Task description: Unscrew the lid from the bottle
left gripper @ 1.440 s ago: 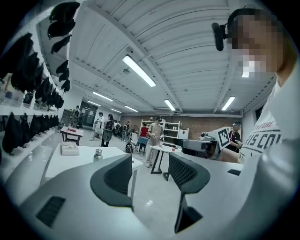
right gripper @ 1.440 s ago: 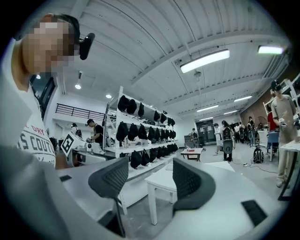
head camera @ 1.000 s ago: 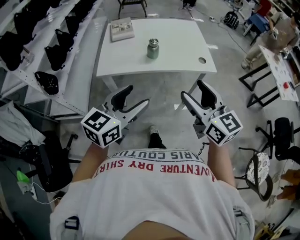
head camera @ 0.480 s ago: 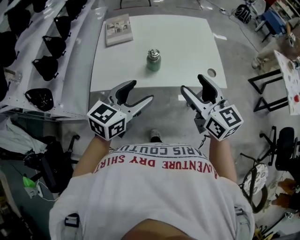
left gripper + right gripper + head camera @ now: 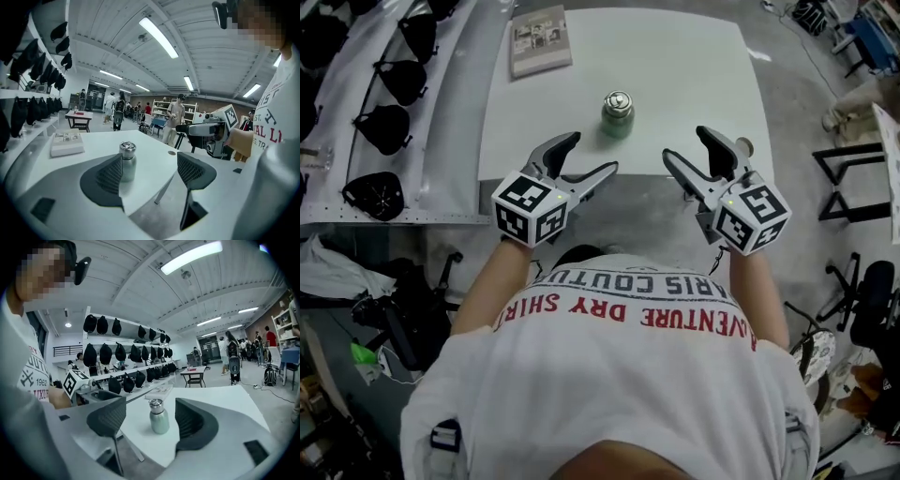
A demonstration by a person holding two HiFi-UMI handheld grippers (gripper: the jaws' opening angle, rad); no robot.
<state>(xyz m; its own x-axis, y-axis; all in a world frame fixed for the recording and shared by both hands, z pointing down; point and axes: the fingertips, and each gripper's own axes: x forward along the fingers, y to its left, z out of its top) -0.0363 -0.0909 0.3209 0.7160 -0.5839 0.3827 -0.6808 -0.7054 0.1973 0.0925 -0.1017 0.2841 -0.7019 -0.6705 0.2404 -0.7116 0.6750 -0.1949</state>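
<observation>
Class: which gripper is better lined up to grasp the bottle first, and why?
Probably the right gripper: the bottle sits centred ahead of its open jaws. The left gripper, jaws just opened wider and empty, aims beside it.

White table (image 5: 694, 56) on grey floor (image 5: 642, 217), wall shelves (image 5: 441, 122) alongside, strip lights (image 5: 159, 37) overhead.

The bottle (image 5: 617, 114) stood on the table (image 5: 694, 75) near its front edge, a booklet (image 5: 540, 39) lay behind at the far left corner, and shelves (image 5: 441, 103) ran along the left.
</observation>
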